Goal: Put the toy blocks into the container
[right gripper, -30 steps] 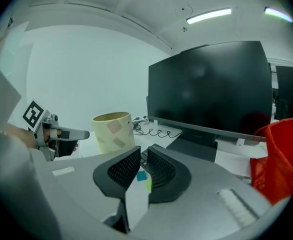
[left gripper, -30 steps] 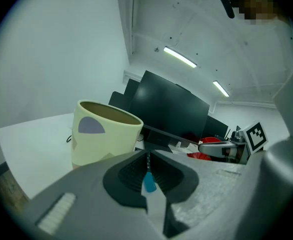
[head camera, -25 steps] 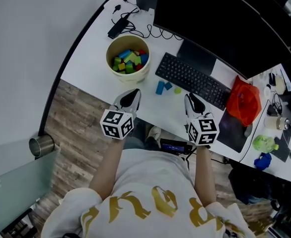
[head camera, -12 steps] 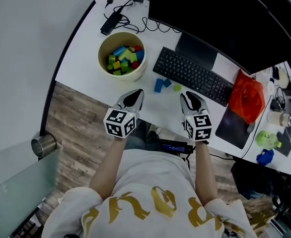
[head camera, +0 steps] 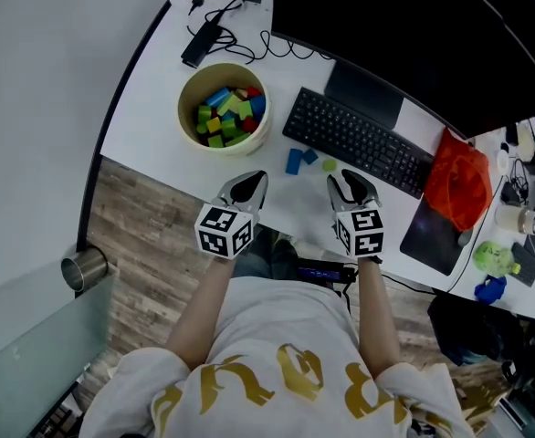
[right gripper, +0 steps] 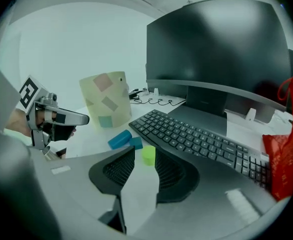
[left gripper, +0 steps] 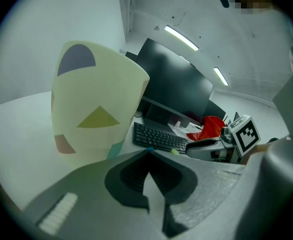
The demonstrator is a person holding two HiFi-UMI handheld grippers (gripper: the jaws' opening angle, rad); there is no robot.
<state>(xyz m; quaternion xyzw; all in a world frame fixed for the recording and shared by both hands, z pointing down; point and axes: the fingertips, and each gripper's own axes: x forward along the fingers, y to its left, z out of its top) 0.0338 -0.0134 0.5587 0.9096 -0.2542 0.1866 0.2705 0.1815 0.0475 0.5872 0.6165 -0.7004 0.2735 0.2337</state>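
Risk: your right gripper [head camera: 351, 186], jaws just opening and empty, lined up on the green block [right gripper: 148, 155] beside the keyboard [head camera: 359, 140]; an off-centre squeeze could have knocked it away. Your left gripper [head camera: 246, 188] had its jaws together, empty.

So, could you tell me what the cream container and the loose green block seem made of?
The container is probably matte plastic or coated paper: its smooth cream wall bears flat coloured shapes and has no gloss. The green block is perhaps painted wood or foam: solid even colour, dull surface.
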